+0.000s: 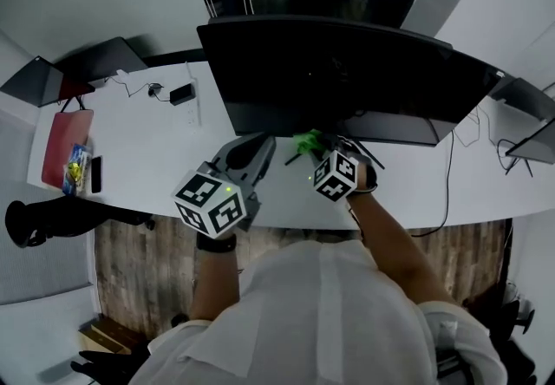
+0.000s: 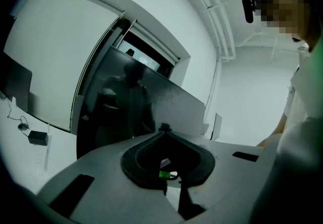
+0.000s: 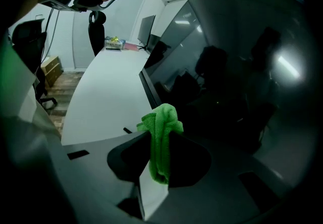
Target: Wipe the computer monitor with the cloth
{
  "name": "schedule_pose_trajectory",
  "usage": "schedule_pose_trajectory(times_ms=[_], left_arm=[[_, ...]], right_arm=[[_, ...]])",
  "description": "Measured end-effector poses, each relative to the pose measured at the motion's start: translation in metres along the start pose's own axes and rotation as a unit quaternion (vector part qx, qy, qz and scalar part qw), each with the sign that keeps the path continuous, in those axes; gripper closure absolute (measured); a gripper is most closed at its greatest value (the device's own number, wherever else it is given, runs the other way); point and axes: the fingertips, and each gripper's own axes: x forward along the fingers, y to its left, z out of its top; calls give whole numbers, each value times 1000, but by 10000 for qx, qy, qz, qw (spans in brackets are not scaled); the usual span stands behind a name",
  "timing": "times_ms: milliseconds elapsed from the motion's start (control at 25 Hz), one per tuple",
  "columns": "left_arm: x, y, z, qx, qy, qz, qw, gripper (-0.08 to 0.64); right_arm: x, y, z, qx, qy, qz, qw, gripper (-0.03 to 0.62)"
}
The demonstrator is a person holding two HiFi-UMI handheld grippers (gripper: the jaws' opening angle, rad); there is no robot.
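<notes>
The wide dark monitor (image 1: 347,71) stands at the back of the white desk (image 1: 156,140). My right gripper (image 1: 318,151) is shut on a bright green cloth (image 1: 305,143) just below the screen's lower edge. In the right gripper view the cloth (image 3: 161,134) hangs folded between the jaws, its top bunched above the tips, with the glossy screen (image 3: 237,76) close on the right. My left gripper (image 1: 251,151) hovers to the left of the cloth in front of the monitor's lower left corner. Its jaws (image 2: 164,128) meet with nothing between them, facing the screen (image 2: 126,102).
A black adapter (image 1: 181,94) with its cable lies left of the monitor. At the desk's left end are a red folder (image 1: 68,145), a phone (image 1: 95,173) and another dark screen (image 1: 35,80). Cables (image 1: 451,166) trail on the right. An office chair (image 1: 52,218) stands lower left.
</notes>
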Motion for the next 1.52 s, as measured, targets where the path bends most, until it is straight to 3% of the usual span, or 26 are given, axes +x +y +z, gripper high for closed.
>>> schedule_pose_trajectory(times_ms=[680,1520], left_arm=[[112,-82,-13,124,426,-867,9952,543],[231,-164,-37,-16,570,-1312,9897,543]], right_arm=[[-60,-59,-129,845,418,-464,9945,518],[-114,-114,-278,1347,1013,-568,9841,518]])
